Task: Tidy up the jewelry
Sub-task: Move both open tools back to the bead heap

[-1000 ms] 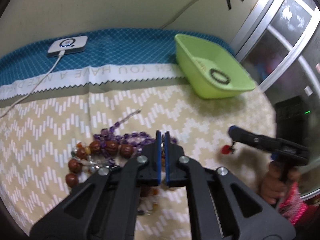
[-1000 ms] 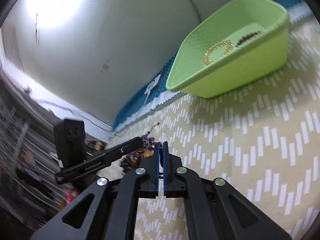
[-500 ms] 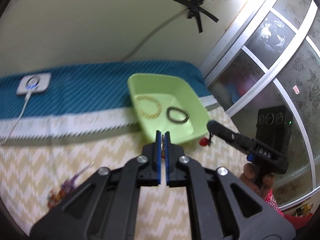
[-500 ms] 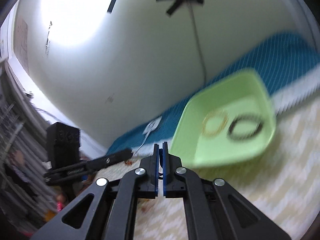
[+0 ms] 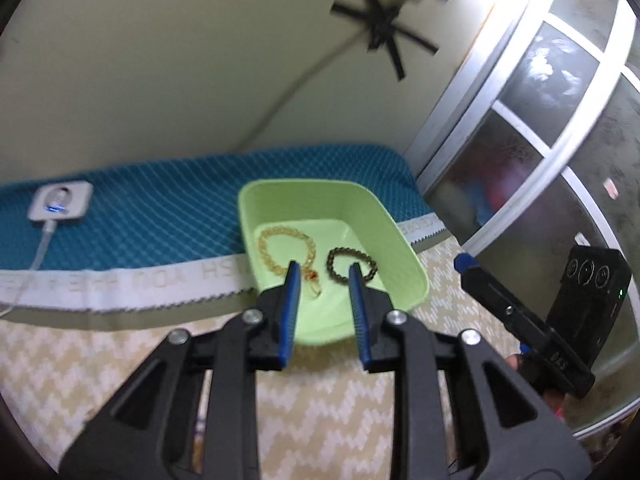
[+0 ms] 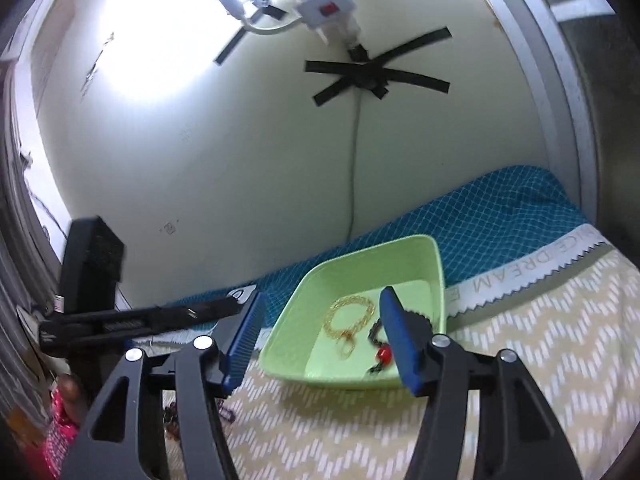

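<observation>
A lime green tray (image 5: 404,264) sits on the cloth-covered table and holds a yellow bead bracelet (image 5: 280,240) and a dark bead bracelet (image 5: 352,264). A small amber and red piece (image 5: 314,280) lies between them on the tray floor. My left gripper (image 5: 324,270) hovers over the tray's near side, its jaws opening with nothing between them. In the right wrist view, my right gripper (image 6: 323,296) hangs over the same tray (image 6: 438,264), its jaws also opening and empty. A red bead on a dark cord (image 6: 384,354) lies in the tray below it, beside the gold bracelet (image 6: 348,316).
A white charger puck (image 5: 60,202) with its cable rests on the teal cloth at the back left. The wall stands close behind the tray and a glass door frame (image 5: 520,160) on the right. Loose dark beads (image 6: 172,420) lie on the zigzag cloth in front.
Both grippers rose from the bead pile to above the green tray, and both went from shut to open. The red bead piece and a small amber piece now lie in the tray.
</observation>
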`<state>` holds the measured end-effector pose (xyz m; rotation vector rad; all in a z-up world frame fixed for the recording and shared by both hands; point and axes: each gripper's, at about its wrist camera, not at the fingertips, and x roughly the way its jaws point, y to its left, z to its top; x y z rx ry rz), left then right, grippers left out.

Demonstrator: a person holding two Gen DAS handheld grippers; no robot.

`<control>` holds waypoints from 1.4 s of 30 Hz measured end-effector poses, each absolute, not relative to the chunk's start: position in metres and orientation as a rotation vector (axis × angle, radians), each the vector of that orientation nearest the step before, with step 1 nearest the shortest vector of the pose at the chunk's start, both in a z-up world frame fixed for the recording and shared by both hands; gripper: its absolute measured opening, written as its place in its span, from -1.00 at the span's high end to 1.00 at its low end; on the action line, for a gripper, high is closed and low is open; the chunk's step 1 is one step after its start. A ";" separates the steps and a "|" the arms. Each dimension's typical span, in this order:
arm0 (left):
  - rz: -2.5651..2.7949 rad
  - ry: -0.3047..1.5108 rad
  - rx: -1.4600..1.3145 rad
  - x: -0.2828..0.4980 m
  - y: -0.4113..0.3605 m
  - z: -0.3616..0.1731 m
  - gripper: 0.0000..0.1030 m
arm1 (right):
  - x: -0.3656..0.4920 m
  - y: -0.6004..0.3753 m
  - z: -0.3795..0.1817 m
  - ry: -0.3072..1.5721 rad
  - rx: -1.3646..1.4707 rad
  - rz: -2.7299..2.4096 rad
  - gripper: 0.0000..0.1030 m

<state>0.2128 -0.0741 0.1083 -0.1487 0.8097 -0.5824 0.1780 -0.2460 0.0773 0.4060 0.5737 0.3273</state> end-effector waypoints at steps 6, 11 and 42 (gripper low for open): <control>-0.533 0.764 -0.080 0.154 -0.053 0.095 0.55 | 0.118 -0.220 0.064 0.662 0.379 0.300 0.24; -0.505 0.805 -0.070 0.119 -0.047 0.069 0.55 | 0.078 -0.197 0.041 0.749 0.370 0.198 0.13; -0.289 0.777 -0.143 0.038 0.026 0.011 0.55 | 0.002 -0.142 0.025 0.861 0.174 0.267 0.05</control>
